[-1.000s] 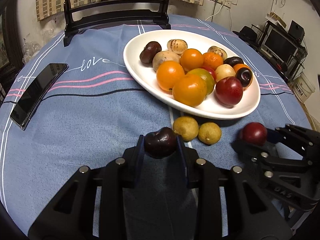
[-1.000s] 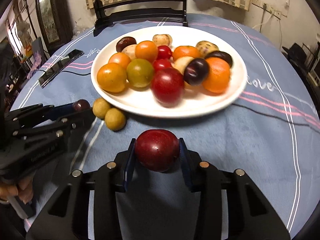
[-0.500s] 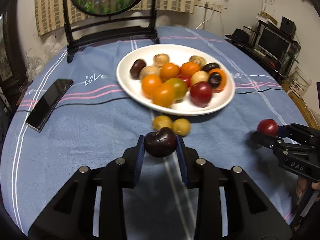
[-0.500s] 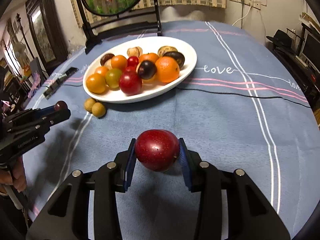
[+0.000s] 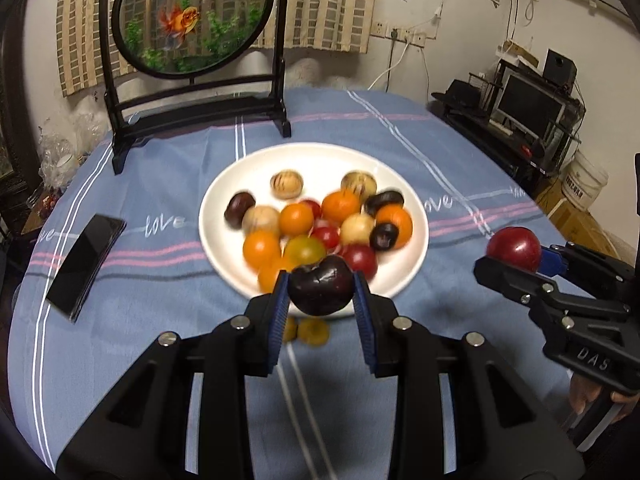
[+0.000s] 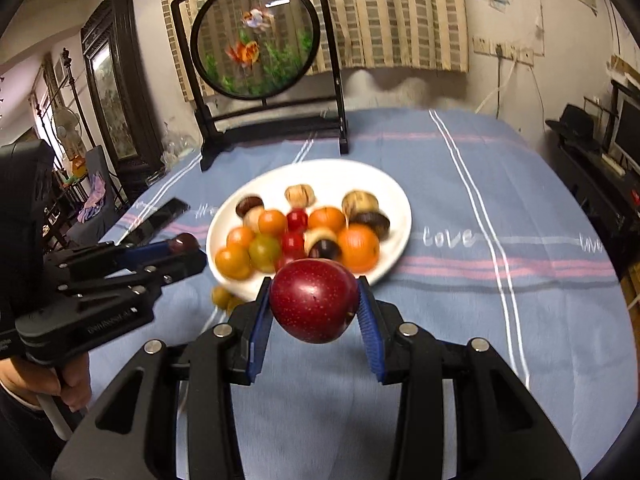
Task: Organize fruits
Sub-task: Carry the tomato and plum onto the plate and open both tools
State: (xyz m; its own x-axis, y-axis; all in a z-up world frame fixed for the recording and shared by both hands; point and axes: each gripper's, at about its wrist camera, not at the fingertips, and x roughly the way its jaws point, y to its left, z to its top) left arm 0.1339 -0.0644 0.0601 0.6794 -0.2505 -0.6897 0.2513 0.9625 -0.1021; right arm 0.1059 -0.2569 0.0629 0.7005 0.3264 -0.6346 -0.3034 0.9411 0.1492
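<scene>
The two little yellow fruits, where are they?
The two little yellow fruits lie on the blue tablecloth just in front of the white plate, peeking out below the dark plum in the left wrist view.

A black phone [image 5: 82, 258] lies flat on the blue striped tablecloth [image 5: 160, 320] covering the tabletop. At the far edge stands a round goldfish screen [image 5: 190, 20] in a dark frame, striped curtains [image 5: 332, 4] behind it. A monitor [image 5: 528, 108] sits off to the right.

Right claw [image 6: 316, 307] clamps red plum [image 6: 313, 300] before fruit plate [image 6: 394, 196].
</scene>
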